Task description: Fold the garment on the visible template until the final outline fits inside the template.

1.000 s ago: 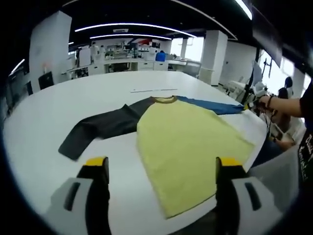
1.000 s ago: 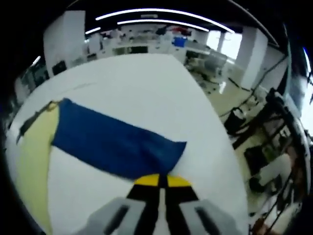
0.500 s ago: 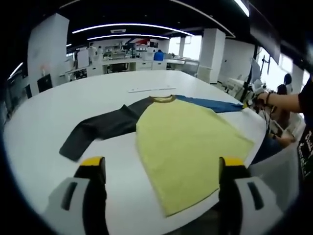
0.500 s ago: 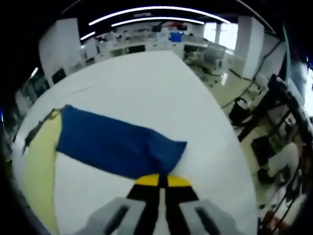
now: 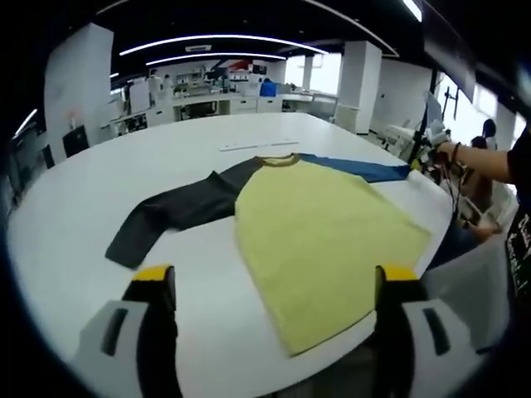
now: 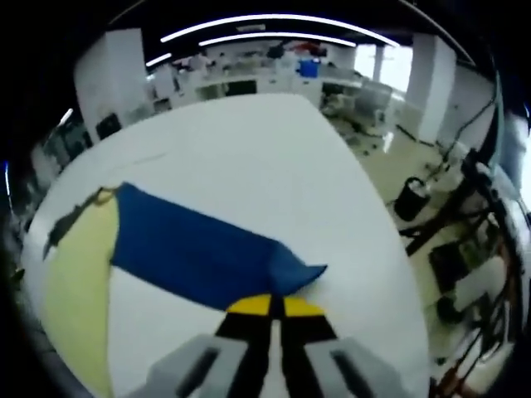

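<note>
With its jaws clenched on the blue sleeve (image 6: pixel 195 253) cuff, the right hand-held gripper (image 6: pixel 270 307) is lifting the end slightly off the table (image 6: pixel 249 157). Left hand-held gripper (image 5: pixel 274 286) hangs released, jaws wide, just short of the hem. Garment (image 5: pixel 319 236) lies flat across the table: yellow body, dark sleeve (image 5: pixel 178 211) spread out beyond. I'd carry the blue sleeve low across onto the yellow body, keep it taut, avoid dragging the torso. No template outline discernible.

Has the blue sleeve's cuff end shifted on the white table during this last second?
Yes. The blue sleeve cuff, pinched by the right gripper, now curls up off the white table; earlier it lay flat.
</note>
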The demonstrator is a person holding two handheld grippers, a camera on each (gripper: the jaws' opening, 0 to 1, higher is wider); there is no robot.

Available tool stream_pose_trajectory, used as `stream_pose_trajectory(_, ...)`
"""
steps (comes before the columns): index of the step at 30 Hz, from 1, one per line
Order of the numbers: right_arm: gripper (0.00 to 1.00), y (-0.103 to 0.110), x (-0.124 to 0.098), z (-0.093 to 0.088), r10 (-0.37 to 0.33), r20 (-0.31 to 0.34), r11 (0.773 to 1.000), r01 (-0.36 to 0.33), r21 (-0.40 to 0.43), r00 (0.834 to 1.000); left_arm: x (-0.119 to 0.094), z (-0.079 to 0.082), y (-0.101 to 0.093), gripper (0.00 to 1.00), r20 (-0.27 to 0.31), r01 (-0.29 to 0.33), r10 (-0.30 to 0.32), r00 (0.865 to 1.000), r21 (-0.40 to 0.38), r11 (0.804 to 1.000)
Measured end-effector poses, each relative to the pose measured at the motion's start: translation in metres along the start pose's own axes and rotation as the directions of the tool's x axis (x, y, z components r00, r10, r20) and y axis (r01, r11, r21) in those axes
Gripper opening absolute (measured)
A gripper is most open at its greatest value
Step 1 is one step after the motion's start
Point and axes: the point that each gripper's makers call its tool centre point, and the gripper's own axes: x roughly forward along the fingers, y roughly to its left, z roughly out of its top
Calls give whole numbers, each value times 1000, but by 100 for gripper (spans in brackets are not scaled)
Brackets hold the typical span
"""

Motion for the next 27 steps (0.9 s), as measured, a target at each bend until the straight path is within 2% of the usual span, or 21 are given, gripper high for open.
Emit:
stream_pose_trajectory(2,0,4,-1,7,1,6,1000,-1,-25,1000,-1,-2,1,97,-1,-2,2,1000,-5,1000)
stream_pose_trajectory(3,0,19,-11,8,7,14,999,-7,-31,1000,-2,-3,2,97,-4,-5,5,1000,-7,1000)
stream_pose_trajectory(4,0,23,-12,10,13,19,999,-12,-32,1000,-3,-4,2,97,-4,-6,6,1000,-8,1000)
stream_pose_trajectory(5,0,18,-3,18,23,24,999,-22,-38,999,-3,-5,2,97,-3,-8,8,1000,-10,1000)
stream_pose_trajectory(8,0,25,-3,28,38,33,998,-36,-59,999,-4,-7,4,97,-5,-12,12,1000,-14,1000)
stream_pose_trajectory(9,0,8,12,41,45,34,997,-43,-67,998,-5,-8,5,97,-6,-12,12,1000,-15,1000)
stream_pose_trajectory(10,0,9,13,43,48,35,996,-45,-71,998,-5,-8,5,97,-5,-12,12,1000,-15,1000)
stream_pose_trajectory(11,0,24,5,42,56,38,995,-53,-82,998,-5,-8,5,97,-3,-11,11,1000,-16,1000)
stream_pose_trajectory(14,0,41,-1,48,71,48,992,-66,-103,996,-7,-9,5,97,-4,-11,11,1000,-14,1000)
stream_pose_trajectory(18,0,76,-17,47,90,53,987,-82,-139,994,-8,-10,7,97,2,-17,17,1000,-21,1000)
stream_pose_trajectory(21,0,75,-9,58,101,53,982,-91,-163,993,-9,-11,8,97,0,-18,18,1000,-23,1000)
stream_pose_trajectory(27,0,100,-15,63,114,56,972,-100,-214,992,-12,-15,9,96,-4,-19,19,1000,-28,999)
